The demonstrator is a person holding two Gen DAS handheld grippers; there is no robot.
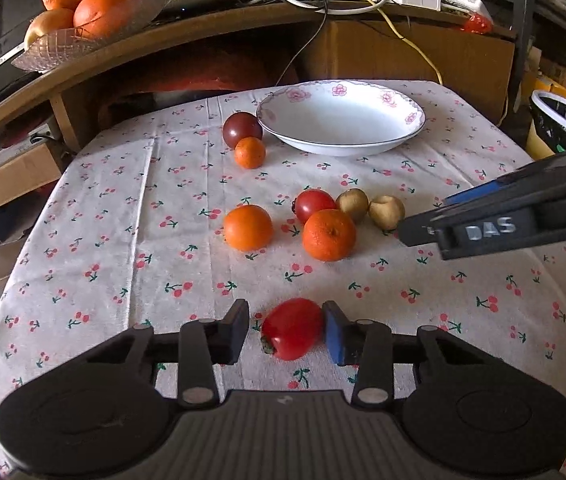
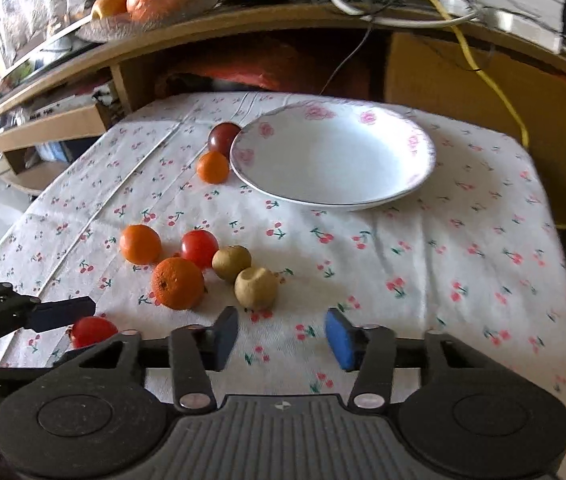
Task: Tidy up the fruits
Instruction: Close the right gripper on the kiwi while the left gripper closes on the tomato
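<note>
The left hand-held gripper (image 1: 287,330) sits low at the near edge of the counter (image 1: 123,208), its jaws parted, the blue pad on the right and the black one on the left. The right hand-held gripper (image 2: 281,338) hovers to its right, fingers spread wide, nothing between them, pointing toward the far side.

At the bottom centre of the frame, the left tongs (image 1: 287,330) stand spread around a red tomato (image 1: 292,328) lying on the cherry-print cloth (image 1: 123,240) of the bench, the blue pad just beside it. Mid-frame lie two oranges (image 1: 248,227), another tomato (image 1: 314,205) and two brownish fruits (image 1: 387,211) (closely clustered). A flowered white dish (image 1: 341,117) sits beyond, and the right tongs (image 1: 415,232) reach in from the right edge.
</note>
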